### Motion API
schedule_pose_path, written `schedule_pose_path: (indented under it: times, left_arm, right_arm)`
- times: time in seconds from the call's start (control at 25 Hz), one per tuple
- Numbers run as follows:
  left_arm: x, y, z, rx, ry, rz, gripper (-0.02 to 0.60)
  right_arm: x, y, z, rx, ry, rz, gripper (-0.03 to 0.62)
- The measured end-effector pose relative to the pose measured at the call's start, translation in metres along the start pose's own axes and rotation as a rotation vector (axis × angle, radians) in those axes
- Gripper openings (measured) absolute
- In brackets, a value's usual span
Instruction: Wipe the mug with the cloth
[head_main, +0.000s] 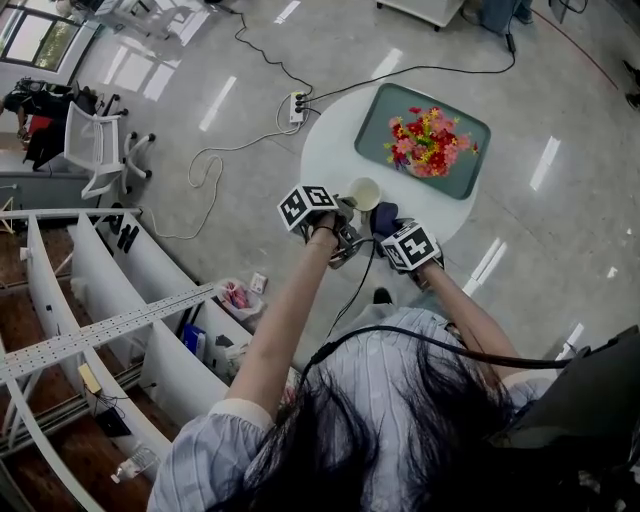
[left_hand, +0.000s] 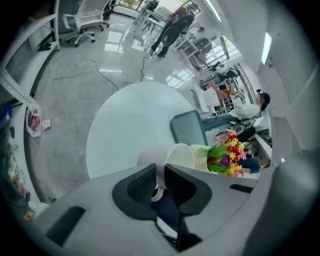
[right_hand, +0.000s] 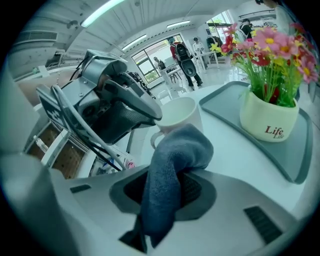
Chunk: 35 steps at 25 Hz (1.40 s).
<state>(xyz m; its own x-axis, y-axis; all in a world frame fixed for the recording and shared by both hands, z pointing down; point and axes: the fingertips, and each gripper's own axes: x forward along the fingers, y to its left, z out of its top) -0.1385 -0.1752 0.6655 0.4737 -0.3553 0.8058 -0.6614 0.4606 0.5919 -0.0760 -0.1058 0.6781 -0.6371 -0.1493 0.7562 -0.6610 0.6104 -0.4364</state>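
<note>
The left gripper (left_hand: 159, 176) pinches the mug (left_hand: 170, 156) by its handle, jaws nearly closed. The right gripper (right_hand: 167, 186) clamps the cloth (right_hand: 172, 155), bunched against the mug. The mug is just beside the tray (head_main: 378, 112), roughly upright: long axis vertical, mouth up, handle facing away from the tray. A hard wipe could twist it out of that narrow pinch.
</note>
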Motion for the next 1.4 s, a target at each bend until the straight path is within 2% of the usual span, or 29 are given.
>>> schedule_pose_path:
  times: [0.44,0.64,0.8,0.88,0.96,1.08,1.24,1.4]
  left_arm:
    - [0.005,-0.003,-0.010,-0.283,-0.088,-0.073,0.052]
    - [0.007,-0.009,-0.012,-0.386,-0.123,-0.094,0.051]
    - [0.008,-0.009,-0.013,-0.466,-0.137,-0.121,0.051]
    - [0.008,-0.010,-0.013,-0.446,-0.129,-0.132,0.052]
    - [0.008,-0.011,-0.012,-0.385,-0.122,-0.131,0.052]
    - [0.006,-0.013,-0.011,-0.270,-0.116,-0.119,0.052]
    - [-0.003,-0.023,-0.009,-0.072,-0.095,-0.113,0.054]
    - [-0.019,-0.026,-0.008,0.037,-0.120,-0.117,0.054]
  right_arm:
    - [-0.006,0.000,0.007,-0.050,-0.008,-0.019,0.109]
    - [-0.014,-0.007,0.012,-0.121,-0.002,-0.052,0.109]
    - [-0.016,-0.008,0.015,-0.138,-0.004,-0.060,0.109]
    - [-0.018,-0.009,0.015,-0.136,0.000,-0.065,0.109]
    - [-0.019,-0.011,0.015,-0.132,0.004,-0.068,0.109]
    - [-0.021,-0.012,0.016,-0.121,-0.002,-0.063,0.109]
    - [-0.026,-0.013,0.021,-0.104,-0.021,-0.061,0.109]
    - [-0.033,-0.014,0.029,-0.083,-0.051,-0.067,0.109]
